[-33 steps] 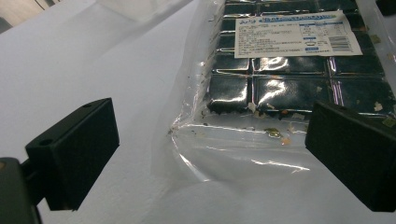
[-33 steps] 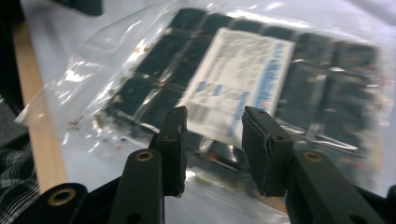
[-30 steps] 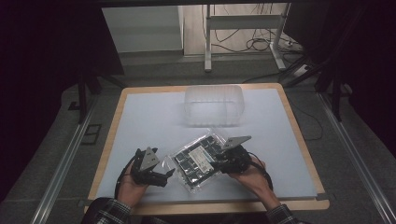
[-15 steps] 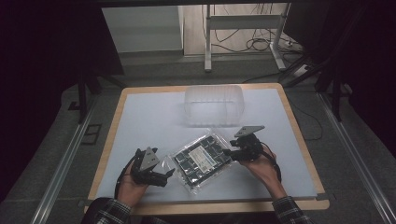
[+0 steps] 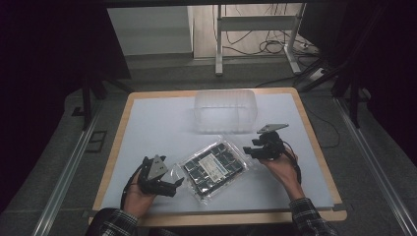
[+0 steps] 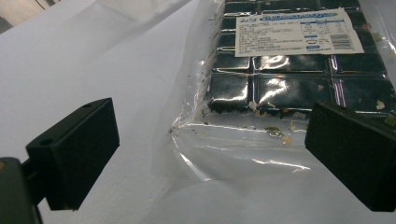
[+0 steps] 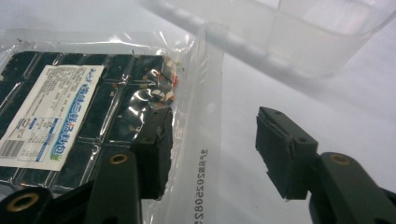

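Note:
A clear plastic bag [image 5: 214,169] of dark square blocks with a white label lies flat near the table's front. My left gripper [image 5: 175,185] rests at the bag's left corner. In the left gripper view [image 6: 210,154] its jaws stand wide open, and the bag's [image 6: 280,70] empty clear end lies on the table between them. My right gripper [image 5: 248,151] hovers at the bag's right corner. Its jaws [image 7: 215,154] have just been opening. The bag's [image 7: 70,107] sealed clear strip lies under the gap, and the pads do not press on it.
A clear, empty plastic container [image 5: 224,110] stands behind the bag at mid-table, close beyond the right gripper [image 7: 299,42]. The white table top [image 5: 157,128] has a wooden rim. Dark floor, cables and stand legs lie beyond the far edge.
The right gripper has let go of the bag's right corner, opened, and drawn off to the right and a little farther away. The left gripper and the bag have stayed put.

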Tool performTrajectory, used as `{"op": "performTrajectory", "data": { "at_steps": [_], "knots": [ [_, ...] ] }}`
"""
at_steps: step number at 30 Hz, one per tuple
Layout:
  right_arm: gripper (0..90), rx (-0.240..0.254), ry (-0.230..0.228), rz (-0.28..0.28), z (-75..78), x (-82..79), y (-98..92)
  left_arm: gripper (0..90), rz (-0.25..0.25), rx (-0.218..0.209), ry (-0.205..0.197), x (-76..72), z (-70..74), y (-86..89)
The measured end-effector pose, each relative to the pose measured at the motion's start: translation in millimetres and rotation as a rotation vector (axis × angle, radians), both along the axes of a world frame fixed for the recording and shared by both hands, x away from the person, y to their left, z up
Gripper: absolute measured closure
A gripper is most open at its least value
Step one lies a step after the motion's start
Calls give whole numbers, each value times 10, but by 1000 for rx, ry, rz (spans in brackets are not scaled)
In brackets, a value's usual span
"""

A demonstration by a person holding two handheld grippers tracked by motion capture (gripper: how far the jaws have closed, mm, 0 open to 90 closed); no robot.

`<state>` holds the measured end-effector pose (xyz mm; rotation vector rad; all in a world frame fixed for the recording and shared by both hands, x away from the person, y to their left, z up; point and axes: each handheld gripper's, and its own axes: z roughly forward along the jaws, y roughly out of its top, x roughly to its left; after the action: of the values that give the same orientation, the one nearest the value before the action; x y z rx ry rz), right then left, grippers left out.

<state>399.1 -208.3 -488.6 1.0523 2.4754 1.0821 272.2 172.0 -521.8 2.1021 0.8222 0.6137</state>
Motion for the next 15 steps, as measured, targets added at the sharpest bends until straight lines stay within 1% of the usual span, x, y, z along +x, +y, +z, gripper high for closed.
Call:
{"op": "performTrajectory", "data": {
  "at_steps": [1, 3, 6, 8, 9, 10, 11, 12, 13, 15],
  "knots": [
    [453, -5, 18, 6, -54, 10, 1, 27, 0, 0, 0, 0, 0, 0],
    [454, -11, 19, 12, -72, 16, 1, 27, -1, 1, 0, -1, 0, -1],
    [471, -8, 47, 34, -161, 25, 31, 27, -4, 3, 0, -4, 0, -5],
    [484, -17, 56, 42, -178, 24, 41, 27, -3, 4, 0, -4, 0, -5],
    [520, -26, 64, 52, -215, 22, 63, 27, -5, 4, 0, -5, 0, -5],
    [520, -26, 64, 52, -215, 22, 63, 27, -5, 4, 0, -5, 0, -5],
    [558, -33, 75, 58, -239, 19, 75, 27, -5, 4, -1, -6, 1, -5],
    [558, -33, 75, 58, -239, 19, 75, 27, -5, 4, -1, -6, 1, -5],
    [589, -20, 88, 67, -253, 15, 80, 27, -7, 5, -1, -7, 1, -6],
    [625, -18, 86, 69, -247, 1, 83, 27, -7, 6, -1, -7, 1, -7]
  ]
}}
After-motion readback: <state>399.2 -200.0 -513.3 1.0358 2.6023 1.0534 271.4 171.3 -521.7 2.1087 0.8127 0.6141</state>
